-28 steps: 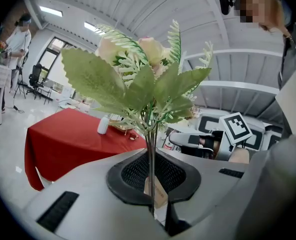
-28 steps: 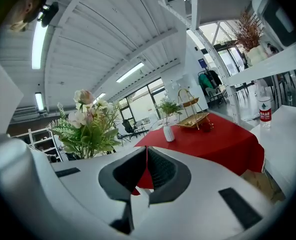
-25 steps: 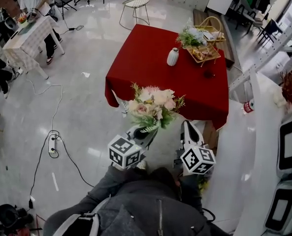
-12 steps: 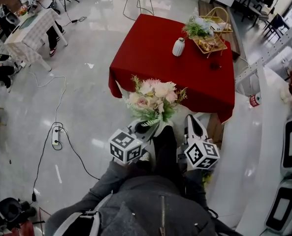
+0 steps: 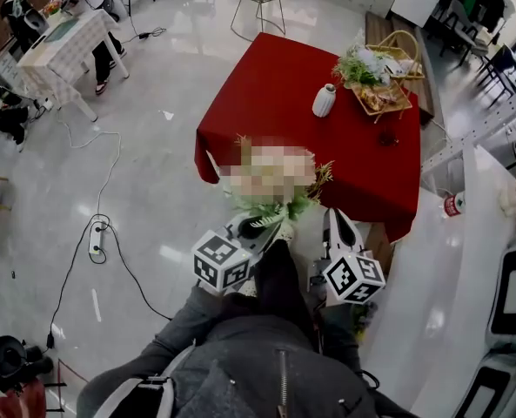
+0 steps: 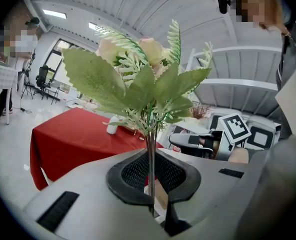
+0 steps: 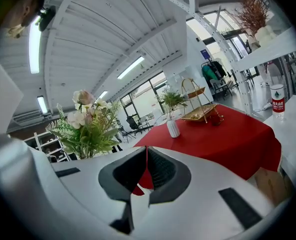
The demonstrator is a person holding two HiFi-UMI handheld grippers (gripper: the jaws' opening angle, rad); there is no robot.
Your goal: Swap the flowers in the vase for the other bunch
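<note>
Lower centre of the head view: left gripper [image 5: 256, 228] clamped on the thin stems of a bunch [image 5: 285, 205]. Leaves and pale blooms rising straight above the jaws. Just right of it, right gripper [image 5: 337, 221], jaws pressed together with nothing between them. Bunch to its left, not touching it. Beyond both, toward upper centre, red table [image 5: 266, 103] on glossy floor [image 5: 153, 172]. On the table's far right part, white vase [image 5: 324, 101], well apart from both grippers and the held bunch. Past the vase, at the table's upper right corner, greenery [image 5: 358, 64] beside a gold stand [image 5: 388, 90].
</note>
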